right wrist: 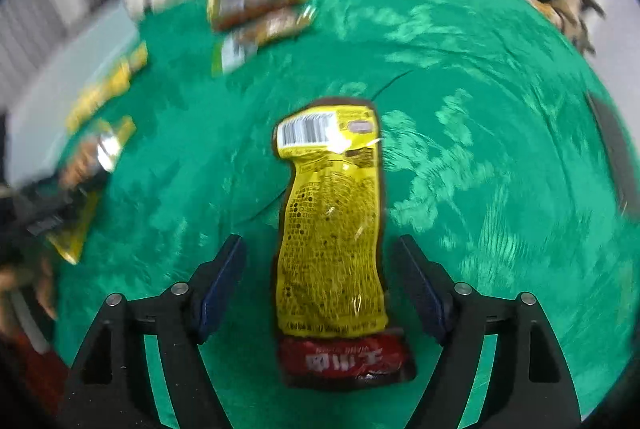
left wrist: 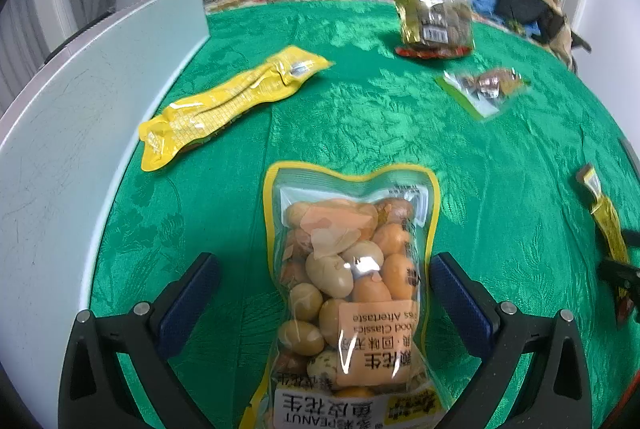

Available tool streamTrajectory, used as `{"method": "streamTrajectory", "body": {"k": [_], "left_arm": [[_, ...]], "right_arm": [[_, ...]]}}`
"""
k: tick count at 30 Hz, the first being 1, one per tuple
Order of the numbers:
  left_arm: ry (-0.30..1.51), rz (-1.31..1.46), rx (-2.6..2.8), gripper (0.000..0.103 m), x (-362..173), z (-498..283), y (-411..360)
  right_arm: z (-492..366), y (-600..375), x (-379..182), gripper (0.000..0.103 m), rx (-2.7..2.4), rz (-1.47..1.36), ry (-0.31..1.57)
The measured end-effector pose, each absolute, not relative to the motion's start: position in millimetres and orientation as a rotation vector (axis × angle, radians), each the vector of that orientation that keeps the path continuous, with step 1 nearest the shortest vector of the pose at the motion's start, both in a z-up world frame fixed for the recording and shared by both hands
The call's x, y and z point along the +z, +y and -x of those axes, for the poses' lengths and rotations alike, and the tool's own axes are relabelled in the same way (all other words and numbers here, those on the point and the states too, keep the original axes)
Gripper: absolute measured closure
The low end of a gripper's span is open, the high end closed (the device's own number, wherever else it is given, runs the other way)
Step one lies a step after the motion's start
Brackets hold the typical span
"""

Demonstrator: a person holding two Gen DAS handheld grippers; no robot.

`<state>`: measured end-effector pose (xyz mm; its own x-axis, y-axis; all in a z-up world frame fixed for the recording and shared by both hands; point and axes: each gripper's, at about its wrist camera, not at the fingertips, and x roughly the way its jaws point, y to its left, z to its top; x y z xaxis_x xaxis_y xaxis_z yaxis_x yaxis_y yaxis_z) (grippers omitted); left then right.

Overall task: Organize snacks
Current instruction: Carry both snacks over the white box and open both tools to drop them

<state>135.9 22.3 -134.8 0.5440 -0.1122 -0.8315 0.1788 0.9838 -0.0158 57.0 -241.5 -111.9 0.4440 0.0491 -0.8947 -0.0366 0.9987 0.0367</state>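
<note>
Your right gripper (right wrist: 320,285) is spread wide around the yellow snack pouch (right wrist: 330,229), pads clear: barcode up, red end nearest. Left gripper (left wrist: 324,293) is spread around the peanut bag (left wrist: 348,269).

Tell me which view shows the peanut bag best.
The left wrist view: the peanut bag lies sharp and centred between the open left gripper. In the right wrist view it sits small and blurred at the left edge.

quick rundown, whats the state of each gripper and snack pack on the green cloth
left gripper: open, straddling the peanut bag
peanut bag: sealed, lying flat
right gripper: open, pads clear of the yellow packet
yellow packet: sealed, lying flat, barcode up
long yellow pack: sealed, flat beside the white panel
</note>
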Motion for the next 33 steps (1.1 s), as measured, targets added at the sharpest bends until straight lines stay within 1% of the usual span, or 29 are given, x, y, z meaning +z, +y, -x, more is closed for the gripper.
{"method": "streamTrajectory", "body": {"k": [1, 2, 3, 4, 5, 6, 7, 8, 11, 12, 15, 17, 19, 23, 24, 28, 31, 32, 33], "left_arm": [[1.031, -0.09, -0.192, 0.0, -134, -139, 22], [1.098, -0.113, -0.219, 0.001, -132, -142, 20], [1.119, -0.122, -0.236, 0.017, -130, -142, 20], [1.113, -0.136, -0.262, 0.031, -124, -139, 20], [1.117, -0.156, -0.273, 0.044, -121, -136, 19], [1.136, -0.159, -0.289, 0.049, -119, -133, 21], [1.132, -0.145, -0.305, 0.049, -117, -129, 23], [1.121, -0.13, -0.315, 0.049, -114, -124, 27], [1.101, -0.038, -0.335, 0.049, -109, -108, 41], [1.097, -0.013, -0.34, 0.049, -107, -104, 44], [1.08, 0.096, -0.354, 0.049, -95, -91, 59], [1.055, 0.164, -0.362, 0.049, -77, -83, 75], [1.014, 0.235, -0.355, 0.049, -53, -78, 96], [0.92, 0.326, -0.284, 0.049, -2, -74, 160], [0.896, 0.336, -0.244, 0.049, 10, -75, 181], [0.85, 0.336, -0.052, 0.047, 34, -77, 264], [0.843, 0.315, 0.096, 0.042, 29, -74, 315], [0.84, 0.304, 0.161, 0.036, 24, -74, 332], [0.841, 0.303, 0.196, 0.024, 16, -74, 343]], "right_arm": [[-62, -235, -113, 0.024, 0.067, 0.06, 1.151], [-69, -232, -111, 0.03, 0.09, 0.09, 1.178], [-73, -235, -109, 0.05, 0.1, 0.077, 1.201], [-75, -237, -108, 0.057, 0.096, 0.068, 1.216], [-75, -241, -108, 0.061, 0.097, 0.056, 1.236], [-74, -243, -107, 0.062, 0.1, 0.047, 1.24], [-72, -247, -107, 0.063, 0.1, 0.026, 1.246], [-68, -256, -107, 0.063, 0.109, -0.052, 1.251], [-57, -283, -98, 0.063, 0.159, -0.365, 1.214], [-53, -289, -95, 0.063, 0.168, -0.429, 1.193], [-49, -292, -91, 0.063, 0.18, -0.533, 1.175], [-54, -283, -84, 0.063, 0.202, -0.551, 1.173], [-61, -261, -66, 0.063, 0.257, -0.552, 1.154], [-82, -185, -12, 0.063, 0.436, -0.52, 1.077], [-90, -152, 9, 0.062, 0.505, -0.494, 1.048], [-104, -50, 52, 0.062, 0.684, -0.432, 0.995], [-113, 23, 67, 0.06, 0.768, -0.377, 0.969], [-117, 52, 68, 0.056, 0.794, -0.374, 0.955], [-120, 68, 66, 0.047, 0.807, -0.379, 0.951]]}}
